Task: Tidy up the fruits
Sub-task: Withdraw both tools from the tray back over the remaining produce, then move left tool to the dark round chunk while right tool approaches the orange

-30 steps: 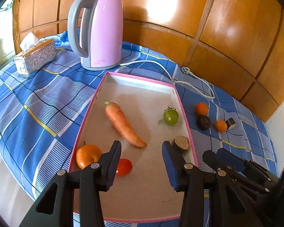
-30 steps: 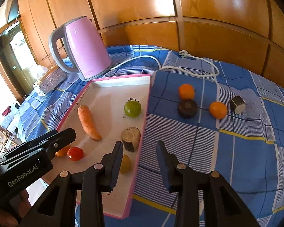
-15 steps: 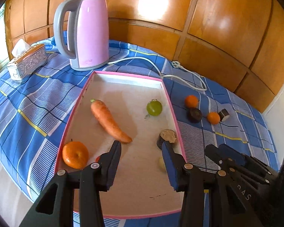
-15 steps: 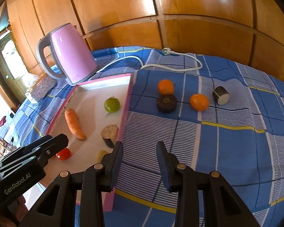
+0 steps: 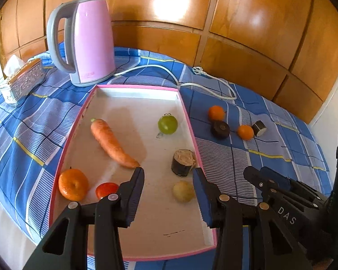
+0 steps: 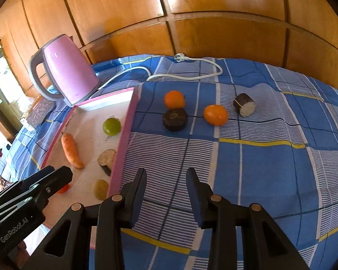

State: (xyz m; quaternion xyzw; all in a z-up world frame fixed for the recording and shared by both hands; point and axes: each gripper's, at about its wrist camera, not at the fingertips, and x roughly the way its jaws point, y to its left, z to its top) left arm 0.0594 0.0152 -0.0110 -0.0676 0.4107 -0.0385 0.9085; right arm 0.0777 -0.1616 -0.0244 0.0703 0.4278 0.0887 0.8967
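Note:
A pink-rimmed tray [image 5: 83, 110] [image 6: 121, 135] holds a carrot [image 5: 111, 142], a green fruit [image 5: 167, 124], a dark cut piece [image 5: 183, 162], a yellow-green fruit [image 5: 183, 191], an orange [image 5: 73, 184] and a red tomato [image 5: 106, 190]. On the cloth right of the tray lie two small oranges [image 6: 174, 99] [image 6: 215, 114], a dark round piece [image 6: 174, 119] and a dark piece with a white end [image 6: 244, 104]. My left gripper [image 5: 169, 173] is open and empty above the tray's near end. My right gripper [image 6: 165, 173] is open and empty over the cloth, well short of the loose fruits.
A pink kettle [image 5: 83, 40] stands behind the tray; its white cord and plug [image 6: 191, 67] trail across the blue checked cloth. A silver tissue box [image 5: 22, 81] sits far left. Wooden panelling backs the table. The cloth's near edge lies just below the tray.
Both grippers have pulled back and up, so the tray and the loose fruits look farther away. The right view has swung right, toward the loose fruits. Both stay open and empty.

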